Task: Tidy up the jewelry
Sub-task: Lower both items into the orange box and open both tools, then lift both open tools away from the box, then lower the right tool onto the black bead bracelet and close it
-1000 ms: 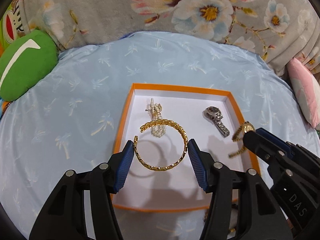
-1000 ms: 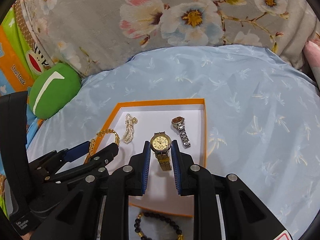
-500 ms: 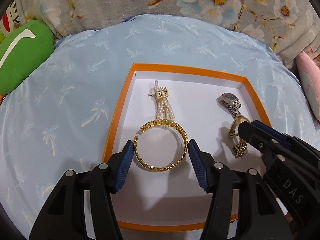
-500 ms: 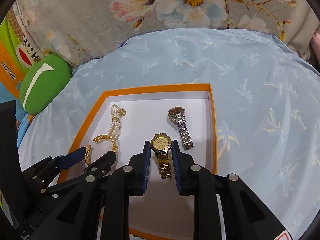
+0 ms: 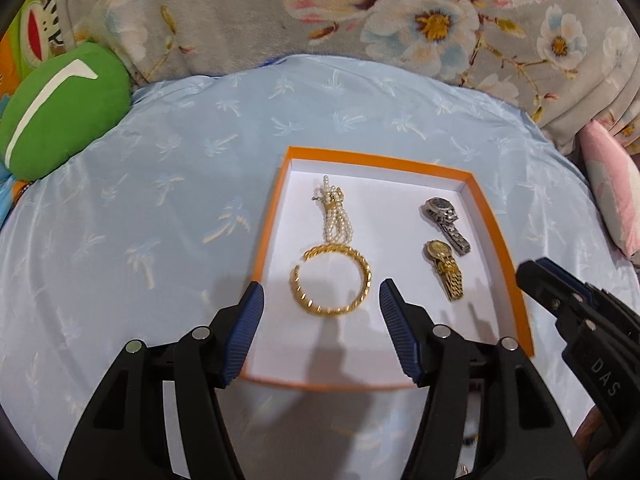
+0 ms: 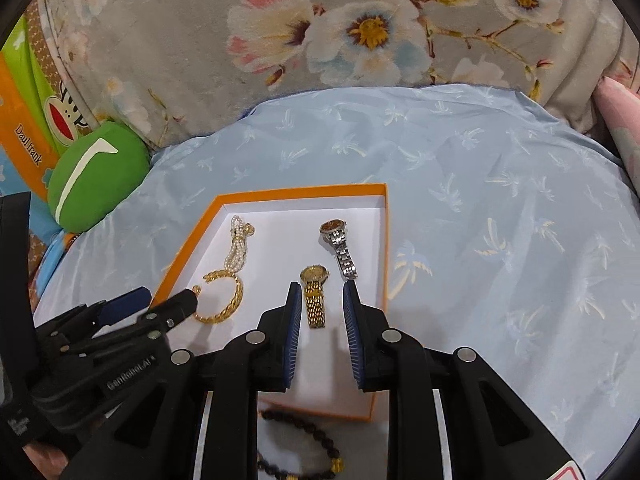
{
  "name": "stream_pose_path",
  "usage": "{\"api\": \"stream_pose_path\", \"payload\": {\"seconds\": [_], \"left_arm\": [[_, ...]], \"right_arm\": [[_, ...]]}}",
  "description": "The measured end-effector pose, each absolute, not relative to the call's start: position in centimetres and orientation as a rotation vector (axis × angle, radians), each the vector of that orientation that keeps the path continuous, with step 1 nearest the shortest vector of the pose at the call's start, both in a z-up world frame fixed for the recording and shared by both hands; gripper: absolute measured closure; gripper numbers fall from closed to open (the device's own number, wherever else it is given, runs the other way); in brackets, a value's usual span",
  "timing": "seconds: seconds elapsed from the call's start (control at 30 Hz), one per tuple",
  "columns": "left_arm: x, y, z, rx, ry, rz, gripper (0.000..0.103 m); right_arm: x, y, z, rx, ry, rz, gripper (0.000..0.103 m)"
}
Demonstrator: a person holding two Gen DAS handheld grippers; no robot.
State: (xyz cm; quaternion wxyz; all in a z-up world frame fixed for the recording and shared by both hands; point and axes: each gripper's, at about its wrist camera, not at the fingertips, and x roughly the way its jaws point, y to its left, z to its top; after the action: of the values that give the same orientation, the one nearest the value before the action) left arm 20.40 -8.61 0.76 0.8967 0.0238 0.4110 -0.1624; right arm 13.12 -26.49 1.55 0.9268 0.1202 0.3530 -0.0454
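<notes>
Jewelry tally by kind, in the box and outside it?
Watches: 2, gold watch and silver watch, both in the orange box
Bracelets: 2, gold bracelet in the box, dark bead bracelet outside on the cloth
Pearl strands: 1, pearl strand in the box
Total: 5

We look from each wrist forward and steeply down along its fingers, close over the orange box (image 5: 516, 296) on the blue bedspread (image 5: 140, 208). Our left view sits left of the box, our right view right of it (image 6: 387, 248). Both share the box, the green cushion (image 5: 60, 112) and the floral cloth (image 6: 360, 40) behind.
</notes>
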Motion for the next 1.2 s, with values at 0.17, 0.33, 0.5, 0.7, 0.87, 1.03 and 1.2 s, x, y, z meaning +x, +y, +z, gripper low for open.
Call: {"api": "stream_pose_path", "payload": {"seconds": [0.17,0.33,0.5,0.7,0.87,1.03,1.2], "left_arm": [[16.5,-6.0,1.5,0.068,0.845,-0.322,0.045],[12.2,-3.4,0.7,0.071,0.873,-0.306,0.045],[9.0,-1.2,-0.5,0.066,0.905,-0.291,0.045],[7.0,0.3,-1.8,0.041,0.944,-0.276,0.045],[6.3,0.3,-2.4,0.041,0.960,-0.284,0.045],[6.3,0.3,-2.7,0.036,0.971,-0.288,0.045],[6.8,0.2,-2.8,0.033,0.972,-0.283,0.045]], "right_arm": [[7.4,-26.3,1.6,0.231,0.732,-0.110,0.082],[2.3,-25.6,0.6,0.246,0.762,-0.122,0.082],[-1.0,-24.7,-0.6,0.266,0.799,-0.116,0.082],[-2.6,-23.6,-1.9,0.282,0.831,-0.104,0.082],[-2.5,-23.2,-2.3,0.283,0.838,-0.099,0.082],[-1.4,-23.4,-2.1,0.276,0.834,-0.105,0.082],[1.1,-23.8,-1.7,0.274,0.818,-0.105,0.082]]}}
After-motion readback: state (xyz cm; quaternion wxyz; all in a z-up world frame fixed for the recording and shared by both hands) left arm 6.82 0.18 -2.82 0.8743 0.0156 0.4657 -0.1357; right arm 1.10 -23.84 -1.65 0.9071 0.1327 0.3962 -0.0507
